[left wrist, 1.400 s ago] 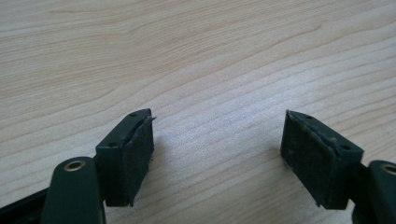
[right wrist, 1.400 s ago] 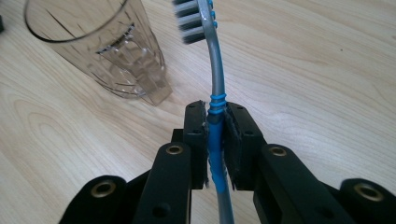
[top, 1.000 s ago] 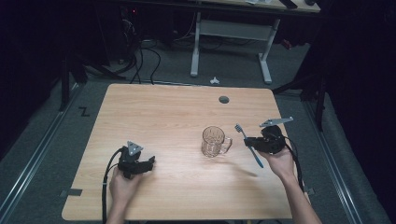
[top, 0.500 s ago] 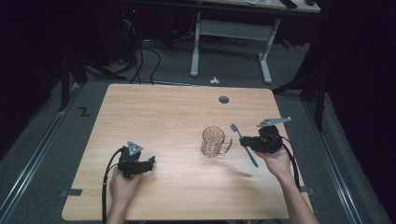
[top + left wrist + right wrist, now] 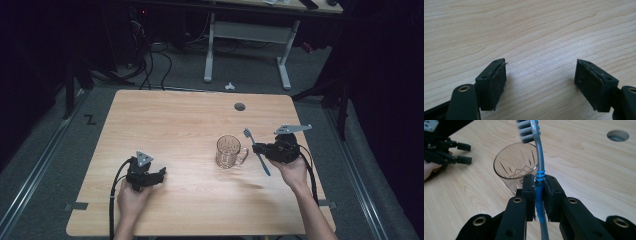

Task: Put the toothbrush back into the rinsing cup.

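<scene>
Blue-gripped and grey-stemmed, the toothbrush sits clamped at its handle between the jaws of our right gripper, bristles up. We hold it just right of the glass mug, which stands upright right of centre on the wooden table, brush head near the rim. Our left gripper rests low over bare wood, well apart, jaws wide and holding nothing
</scene>
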The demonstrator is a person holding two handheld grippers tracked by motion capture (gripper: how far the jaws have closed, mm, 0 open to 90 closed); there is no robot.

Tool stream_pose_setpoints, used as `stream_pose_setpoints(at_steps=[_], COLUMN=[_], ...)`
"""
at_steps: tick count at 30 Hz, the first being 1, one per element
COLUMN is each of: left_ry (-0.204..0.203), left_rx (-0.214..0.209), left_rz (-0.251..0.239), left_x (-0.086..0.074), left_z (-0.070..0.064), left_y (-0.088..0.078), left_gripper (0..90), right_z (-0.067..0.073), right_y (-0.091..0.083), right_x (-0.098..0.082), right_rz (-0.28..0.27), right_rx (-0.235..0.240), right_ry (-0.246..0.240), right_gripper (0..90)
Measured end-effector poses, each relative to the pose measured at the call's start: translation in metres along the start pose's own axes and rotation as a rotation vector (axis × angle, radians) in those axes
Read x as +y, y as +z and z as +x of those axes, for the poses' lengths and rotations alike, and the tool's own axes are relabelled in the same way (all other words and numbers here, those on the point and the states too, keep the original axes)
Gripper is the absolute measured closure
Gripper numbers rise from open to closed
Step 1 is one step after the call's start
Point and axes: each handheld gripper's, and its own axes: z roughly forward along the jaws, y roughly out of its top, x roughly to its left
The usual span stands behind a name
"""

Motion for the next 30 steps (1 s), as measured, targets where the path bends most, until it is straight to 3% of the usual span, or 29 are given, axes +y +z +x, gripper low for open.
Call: stream_pose_setpoints(at_steps=[21, 30], left_ry=[0.000, 0.001], left_rx=[0.000, 0.000], left_rz=[0.000, 0.001], left_x=[0.000, 0.000], left_z=[0.000, 0.000], left_y=[0.000, 0.000], left_gripper=[26.0, 26.1], right_z=[0.016, 0.019], right_y=[0.000, 0.004], right_x=[0.026, 0.035], right_rz=[-0.147, -0.164], right_rx=[0.029, 0.023], right_ry=[-0.045, -0.057], right_gripper=[80.2, 80.2])
